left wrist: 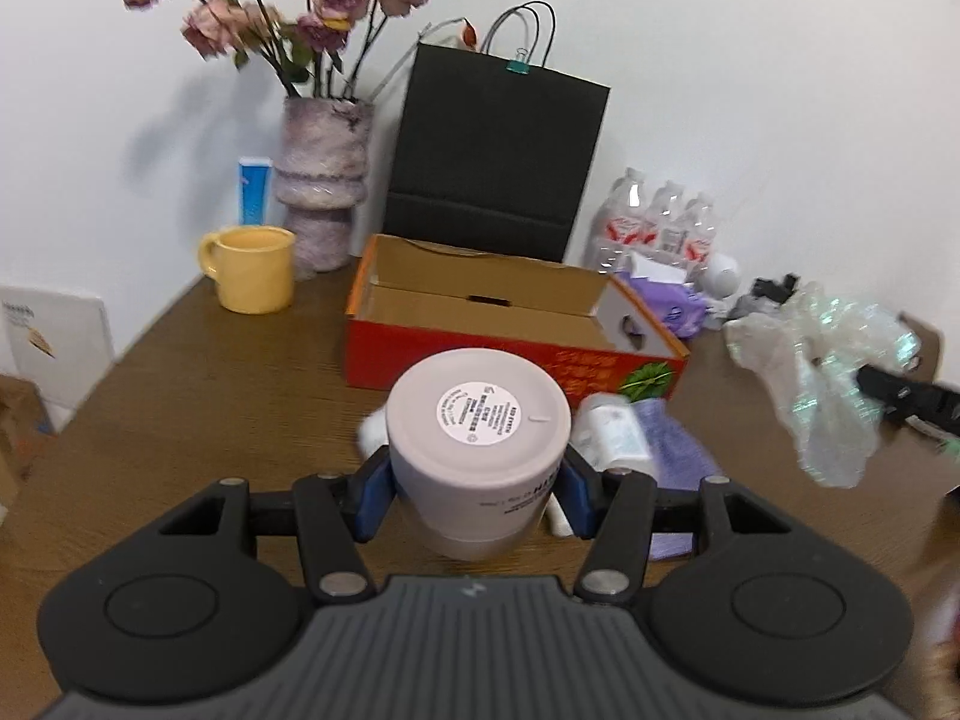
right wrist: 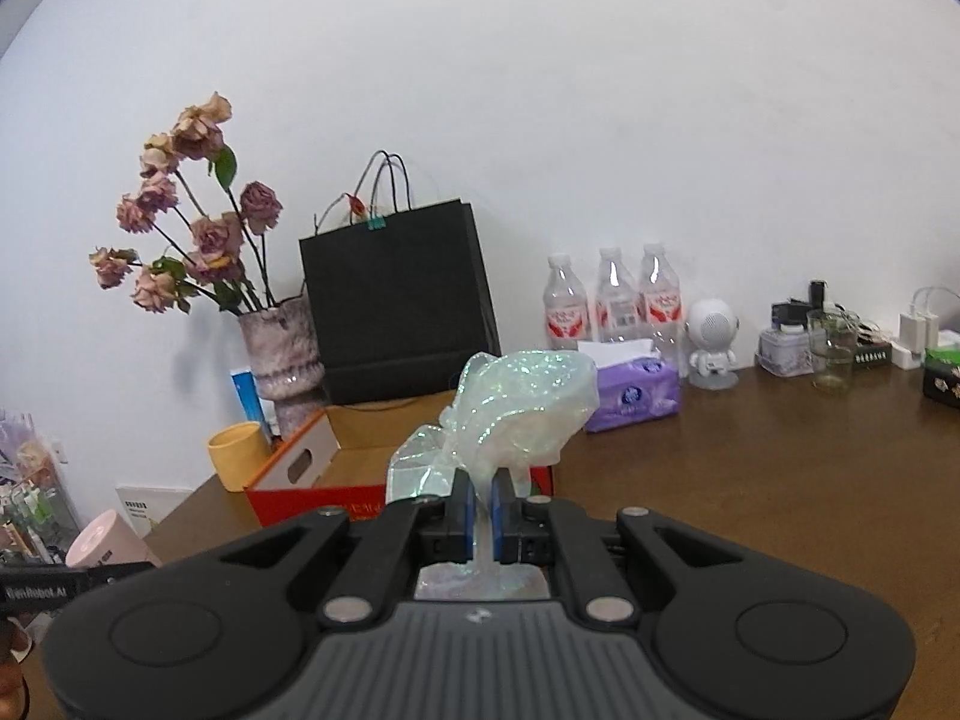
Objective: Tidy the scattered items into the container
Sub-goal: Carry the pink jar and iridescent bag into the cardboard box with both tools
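Note:
My left gripper (left wrist: 477, 495) is shut on a pale pink cup (left wrist: 477, 450) held bottom toward the camera, its round label showing, above the brown table. Behind it stands the open red cardboard box (left wrist: 420, 354), empty inside. My right gripper (right wrist: 480, 516) is shut on a crumpled iridescent plastic bag (right wrist: 522, 402), lifted over the box's (right wrist: 312, 498) near right corner. In the left wrist view the bag (left wrist: 810, 372) hangs at the right from the right gripper's dark body. A small white bottle (left wrist: 612, 429) and a purple cloth (left wrist: 672, 450) lie on the table just in front of the box.
A yellow mug (left wrist: 252, 267), a vase of dried roses (left wrist: 324, 180) and a black paper bag (left wrist: 498, 156) stand behind the box. Water bottles (right wrist: 612, 300), a purple tissue pack (right wrist: 636, 396), a white figurine (right wrist: 711, 342) and a glass (right wrist: 831, 351) line the wall at the right.

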